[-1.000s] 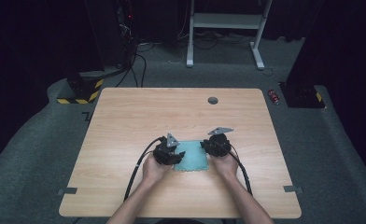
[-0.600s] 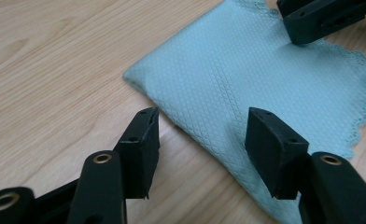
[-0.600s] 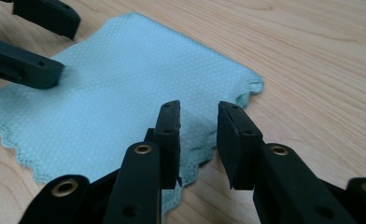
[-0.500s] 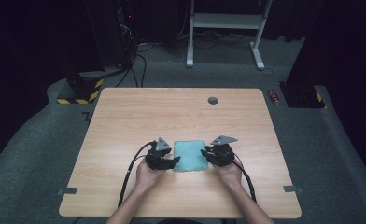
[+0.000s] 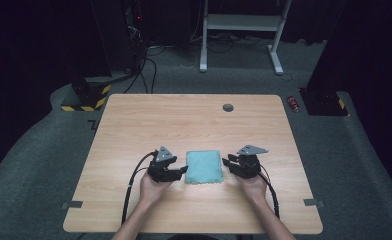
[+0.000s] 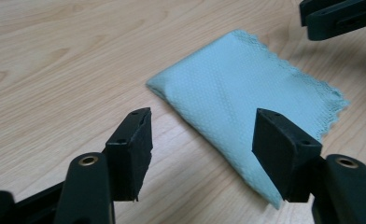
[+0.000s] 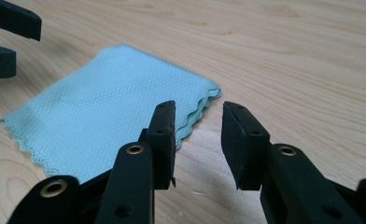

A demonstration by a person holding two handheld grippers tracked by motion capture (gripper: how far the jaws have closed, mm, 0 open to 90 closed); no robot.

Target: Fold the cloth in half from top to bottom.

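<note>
I've let go — both grippers have backed off sideways and their jaws have just been opening, nothing between them. The folded cloth (image 5: 203,167) lies flat, lower centre of the counter (image 5: 194,120), between left gripper (image 5: 183,171) and right gripper (image 5: 227,163) — fold looks finished.

A light teal cloth (image 5: 204,166) lies folded into a flat, nearly square pad on the wooden tabletop (image 5: 184,120). It sits in the near half of the tabletop, roughly midway between the left and right edges and well apart from every edge. Its weave is finely dotted. The near edge and one side show small scalloped trim in stacked layers; the opposite side is a smooth, rounded fold.
</note>
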